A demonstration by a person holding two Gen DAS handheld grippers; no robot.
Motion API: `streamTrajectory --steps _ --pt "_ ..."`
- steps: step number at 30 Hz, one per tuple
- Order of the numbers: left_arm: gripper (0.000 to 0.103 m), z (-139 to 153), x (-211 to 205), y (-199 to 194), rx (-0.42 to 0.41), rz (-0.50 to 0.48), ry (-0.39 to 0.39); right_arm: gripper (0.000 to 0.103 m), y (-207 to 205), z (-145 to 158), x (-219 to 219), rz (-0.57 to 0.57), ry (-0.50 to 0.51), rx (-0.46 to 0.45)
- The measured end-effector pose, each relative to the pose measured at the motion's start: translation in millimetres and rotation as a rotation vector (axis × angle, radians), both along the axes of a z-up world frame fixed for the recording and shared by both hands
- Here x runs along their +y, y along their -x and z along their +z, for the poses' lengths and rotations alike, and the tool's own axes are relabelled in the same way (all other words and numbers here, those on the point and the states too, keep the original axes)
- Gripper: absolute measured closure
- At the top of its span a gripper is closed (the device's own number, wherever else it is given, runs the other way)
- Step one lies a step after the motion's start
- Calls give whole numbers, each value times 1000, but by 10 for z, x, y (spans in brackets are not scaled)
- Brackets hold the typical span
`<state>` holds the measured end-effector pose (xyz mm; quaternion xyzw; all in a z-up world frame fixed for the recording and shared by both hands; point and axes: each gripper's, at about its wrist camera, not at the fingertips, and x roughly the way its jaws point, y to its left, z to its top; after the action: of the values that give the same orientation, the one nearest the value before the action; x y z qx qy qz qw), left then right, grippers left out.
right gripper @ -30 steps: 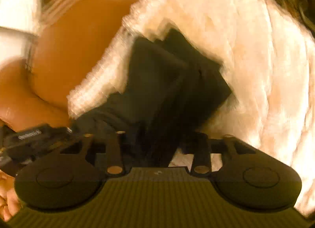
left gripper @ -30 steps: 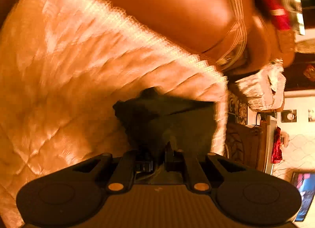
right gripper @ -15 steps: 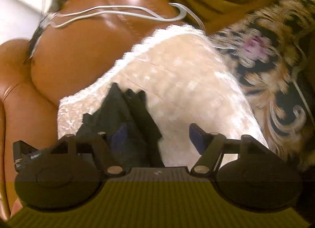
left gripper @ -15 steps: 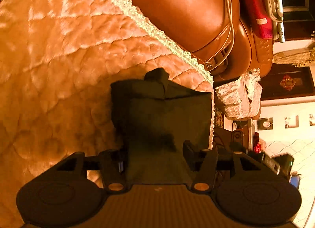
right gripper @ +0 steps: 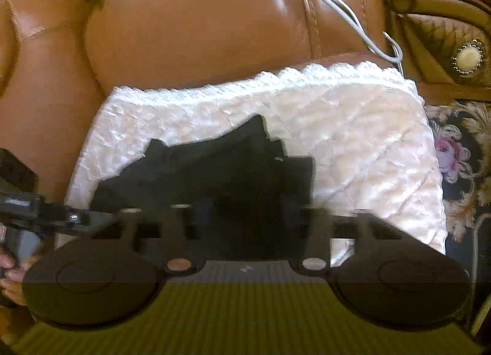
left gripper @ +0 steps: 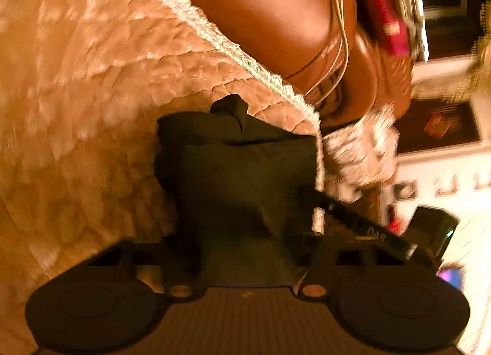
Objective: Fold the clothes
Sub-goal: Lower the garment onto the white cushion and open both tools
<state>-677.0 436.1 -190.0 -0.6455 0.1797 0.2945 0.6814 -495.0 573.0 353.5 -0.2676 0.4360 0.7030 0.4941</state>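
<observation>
A dark folded garment (left gripper: 236,177) lies on a pale quilted seat cover (left gripper: 92,103) on a brown leather sofa. It also shows in the right wrist view (right gripper: 214,177) on the cover (right gripper: 353,140). My left gripper (left gripper: 247,250) is open, its jaws wide apart over the garment's near edge and holding nothing. My right gripper (right gripper: 245,220) is open too, jaws wide, just in front of the garment. The right gripper's body (left gripper: 383,232) shows at the right of the left wrist view. The left gripper's body (right gripper: 27,201) shows at the left of the right wrist view.
The leather sofa back (right gripper: 199,32) rises behind the cover, with white cables (right gripper: 337,2) draped over it. A carved sofa arm (right gripper: 445,48) and a floral carpet (right gripper: 460,155) lie to the right. A red suitcase (left gripper: 380,8) stands beyond the sofa.
Both grippers opened and let go of the garment, then drew back. The garment now lies folded on the cover. The right wrist view has swung level.
</observation>
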Motion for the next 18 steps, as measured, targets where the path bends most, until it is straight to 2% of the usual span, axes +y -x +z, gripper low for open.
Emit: streamTrajectory --steps 1,2,3,6,7,9,10,11,13,15,18 --pt "83 42 29 -3 14 -5 16 88 -16 -10 -3 -3 2 5" --pt "88 129 55 -3 23 -6 25 93 -52 -7 -23 -14 -3 14" --pt "88 224 80 -8 36 -10 30 95 -84 13 -56 -31 -19 21" --pt "88 516 164 -119 150 -49 -2 96 -143 104 -177 -106 -85 12" --pt "85 584 199 -150 189 -54 -5 97 -159 104 -195 -132 -85 4" --pt "68 509 302 -150 306 -24 36 97 -136 -6 -162 -153 -33 -36" --pt "54 429 332 -146 379 -21 75 97 -125 -62 -157 -151 -11 -53" --pt "53 352 357 -137 438 -17 111 97 -117 -112 -160 -146 6 -65" --pt "50 230 330 -60 385 -5 147 95 -127 -104 -183 -139 3 -63" --pt "48 142 283 85 281 53 176 94 -193 -103 -189 -149 20 -19" --pt "48 160 200 287 187 143 147 81 -322 -116 -204 -169 54 68"
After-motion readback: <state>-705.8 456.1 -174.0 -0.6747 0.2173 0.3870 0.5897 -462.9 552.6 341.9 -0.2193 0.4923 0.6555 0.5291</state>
